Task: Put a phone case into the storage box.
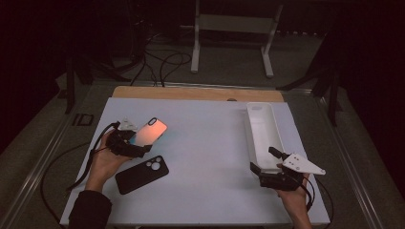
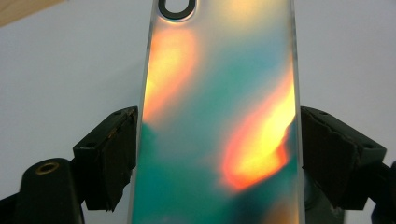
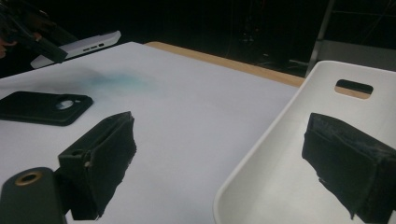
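Note:
An iridescent orange-and-teal phone case point(image 1: 152, 130) is held off the white table mat point(image 1: 210, 152), tilted up toward the far right. My left gripper point(image 1: 137, 141) is shut on its lower part. In the left gripper view both jaws press the long edges of the case point(image 2: 215, 116), with the left gripper point(image 2: 218, 158) centred on it. A black phone case point(image 1: 142, 174) lies flat just in front of that hand. My right gripper point(image 1: 263, 160) stands open at the near end of a long white tray point(image 1: 261, 125). In the right gripper view, one jaw of the right gripper point(image 3: 222, 140) is outside the tray point(image 3: 280, 186) wall and one inside.
The tray runs front to back along the mat's right side and has a handle slot point(image 3: 354, 86) at its far end. A wooden strip point(image 1: 196, 93) borders the back of the table. Beyond it, cables point(image 1: 162, 62) and a white stand point(image 1: 234, 24) sit on the floor.

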Action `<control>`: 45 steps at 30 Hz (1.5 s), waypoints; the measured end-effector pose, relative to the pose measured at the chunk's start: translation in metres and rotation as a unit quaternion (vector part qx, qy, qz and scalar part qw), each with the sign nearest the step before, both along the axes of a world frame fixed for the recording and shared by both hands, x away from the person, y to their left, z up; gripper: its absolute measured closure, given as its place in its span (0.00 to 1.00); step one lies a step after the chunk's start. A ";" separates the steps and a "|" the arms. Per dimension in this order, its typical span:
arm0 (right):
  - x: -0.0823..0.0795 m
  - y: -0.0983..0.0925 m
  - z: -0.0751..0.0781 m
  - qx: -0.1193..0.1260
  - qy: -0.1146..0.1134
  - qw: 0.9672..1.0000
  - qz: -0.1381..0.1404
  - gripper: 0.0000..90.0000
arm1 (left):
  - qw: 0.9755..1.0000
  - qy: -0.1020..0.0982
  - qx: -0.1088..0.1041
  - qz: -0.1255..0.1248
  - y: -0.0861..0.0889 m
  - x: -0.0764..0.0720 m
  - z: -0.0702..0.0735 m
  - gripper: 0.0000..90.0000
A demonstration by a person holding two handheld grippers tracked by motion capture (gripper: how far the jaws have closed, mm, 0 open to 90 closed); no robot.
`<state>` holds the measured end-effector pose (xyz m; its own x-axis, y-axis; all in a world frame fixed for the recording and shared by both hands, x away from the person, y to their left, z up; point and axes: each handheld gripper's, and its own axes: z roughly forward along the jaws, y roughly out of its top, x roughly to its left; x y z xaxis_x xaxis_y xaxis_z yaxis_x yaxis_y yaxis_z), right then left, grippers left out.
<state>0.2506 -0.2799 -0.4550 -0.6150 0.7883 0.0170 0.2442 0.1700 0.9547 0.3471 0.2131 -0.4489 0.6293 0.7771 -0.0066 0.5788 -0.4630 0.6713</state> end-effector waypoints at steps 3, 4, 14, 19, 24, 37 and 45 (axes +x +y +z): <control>0.002 0.003 0.003 -0.004 0.003 1.000 0.003 0.10 | 1.000 -0.009 -0.003 -0.001 -0.005 -0.005 0.003 0.19; 0.004 0.004 0.003 -0.004 0.004 1.000 0.005 0.10 | 1.000 -0.019 -0.008 -0.003 -0.009 -0.009 0.007 0.19; 0.018 0.027 0.011 0.013 0.025 0.999 0.034 0.10 | 0.997 -0.062 -0.048 -0.017 -0.029 -0.039 0.020 0.19; 0.021 0.040 0.015 0.009 0.027 0.998 0.050 0.10 | 0.995 -0.069 -0.061 -0.031 -0.042 -0.051 0.018 0.19; 0.027 0.056 0.022 0.025 0.036 0.997 0.068 0.10 | 0.992 -0.071 -0.088 -0.050 -0.052 -0.061 0.017 0.19; 0.037 0.090 0.030 0.060 0.066 0.990 0.113 0.10 | 0.990 -0.084 -0.084 -0.082 -0.075 -0.076 0.018 0.19; 0.040 0.112 0.032 0.059 0.088 0.985 0.134 0.10 | 0.988 -0.087 -0.076 -0.106 -0.091 -0.083 0.017 0.19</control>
